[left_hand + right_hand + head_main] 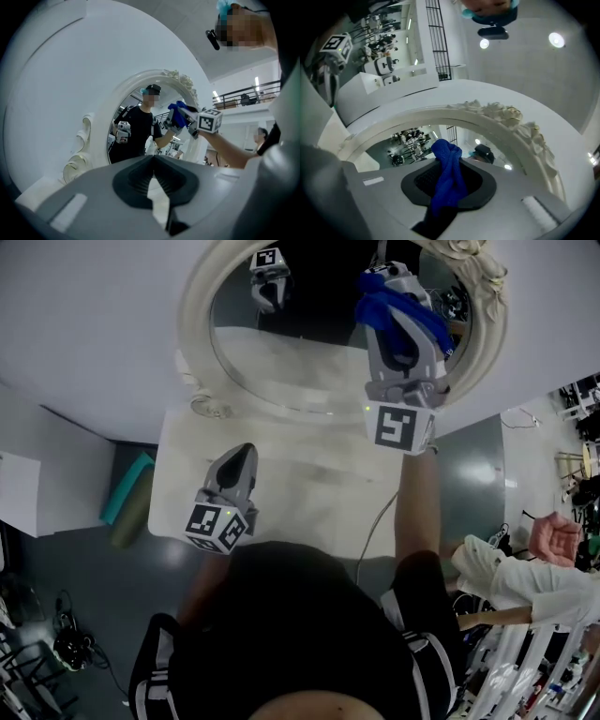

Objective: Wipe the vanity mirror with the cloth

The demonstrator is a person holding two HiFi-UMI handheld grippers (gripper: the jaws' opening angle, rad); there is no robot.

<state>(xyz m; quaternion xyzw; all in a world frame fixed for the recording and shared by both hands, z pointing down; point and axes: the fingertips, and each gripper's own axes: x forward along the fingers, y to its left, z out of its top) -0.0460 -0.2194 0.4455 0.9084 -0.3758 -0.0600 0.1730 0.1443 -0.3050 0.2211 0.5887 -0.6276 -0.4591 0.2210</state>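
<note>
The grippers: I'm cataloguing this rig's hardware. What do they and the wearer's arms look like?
Both the left gripper and right gripper are tapering grey shells with black ribbed pads, each carrying a white cube printed with black square markers. The person wears a black short-sleeved top with white-striped sleeves.

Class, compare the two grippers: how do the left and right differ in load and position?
The right gripper is shut on the blue cloth; the left gripper is shut and empty. The right is up at the mirror; the left sits lower, over the white table. Both carry marker cubes.
</note>
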